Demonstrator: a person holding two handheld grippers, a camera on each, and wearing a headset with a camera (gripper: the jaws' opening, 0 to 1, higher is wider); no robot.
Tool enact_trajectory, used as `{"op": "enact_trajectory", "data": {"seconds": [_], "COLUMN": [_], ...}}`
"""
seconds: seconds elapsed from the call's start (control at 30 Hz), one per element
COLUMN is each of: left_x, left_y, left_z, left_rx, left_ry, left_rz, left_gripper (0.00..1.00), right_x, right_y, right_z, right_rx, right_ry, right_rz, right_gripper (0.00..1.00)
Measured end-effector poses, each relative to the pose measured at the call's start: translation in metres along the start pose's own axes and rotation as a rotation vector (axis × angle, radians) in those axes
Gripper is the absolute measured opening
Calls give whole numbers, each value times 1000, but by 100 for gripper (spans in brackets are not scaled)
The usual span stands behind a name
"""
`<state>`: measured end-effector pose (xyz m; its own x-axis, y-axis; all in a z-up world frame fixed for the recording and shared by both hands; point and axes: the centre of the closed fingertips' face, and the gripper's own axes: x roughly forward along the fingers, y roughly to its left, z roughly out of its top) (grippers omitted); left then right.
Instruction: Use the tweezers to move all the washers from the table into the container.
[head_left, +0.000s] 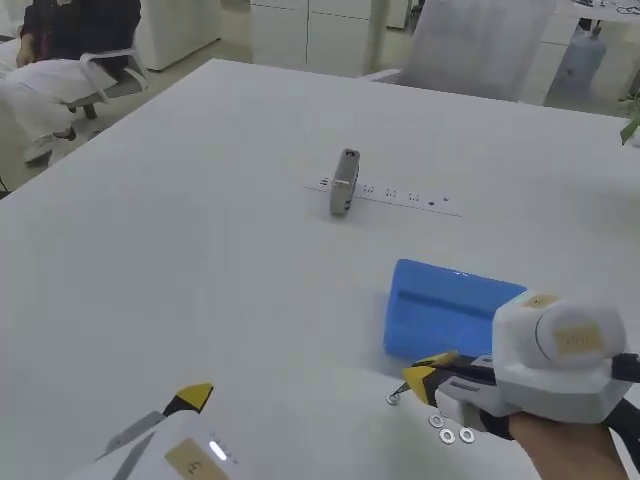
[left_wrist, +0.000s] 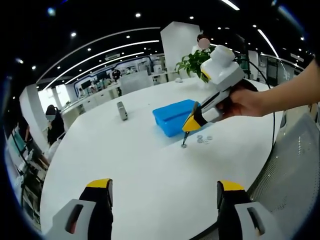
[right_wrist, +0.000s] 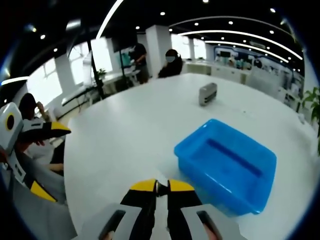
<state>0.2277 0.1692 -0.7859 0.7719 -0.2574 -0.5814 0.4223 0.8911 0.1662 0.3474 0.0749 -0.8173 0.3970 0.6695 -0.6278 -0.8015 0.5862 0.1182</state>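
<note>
Right tongs (head_left: 418, 376) pinch the tweezers (left_wrist: 185, 140), left tongs (left_wrist: 165, 184) gape empty; washers (head_left: 447, 436) judged light, flat, slippery: grip across the rim.

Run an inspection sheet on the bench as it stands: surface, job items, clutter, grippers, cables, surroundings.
Surface: white table, with a socket strip set into it.
Job's things: blue container, no washers seen inside; washers clustered on the table by its near side; tweezers, tip down beside them.
Clutter: grey device standing at the socket strip.
Grippers: right gripper shut on the tweezers; left gripper open, holding nothing.
Cables: a dark strip behind the right gripper may be a lead; otherwise nothing seen.
Surroundings: office with a chair, a seated person and a plant.
</note>
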Motion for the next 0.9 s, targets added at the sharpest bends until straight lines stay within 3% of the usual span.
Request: {"op": "enact_trajectory", "data": {"seconds": [0.6,0.73,0.9], "left_x": [0,0,0], "left_y": [1,1,1], "left_z": [-3,-3,-4], "left_rx": [14,18,16], "left_ry": [15,18,23], "left_rz": [10,9,10], "left_gripper": [86,85,85], "right_x": [2,6,10], "right_y": [-1,2,6], "right_z": [0,5,8], "right_rx": [-3,-49,-87], "right_ry": [61,84,68], "right_rz": [1,-13,-39], "right_gripper": [3,3,3]}}
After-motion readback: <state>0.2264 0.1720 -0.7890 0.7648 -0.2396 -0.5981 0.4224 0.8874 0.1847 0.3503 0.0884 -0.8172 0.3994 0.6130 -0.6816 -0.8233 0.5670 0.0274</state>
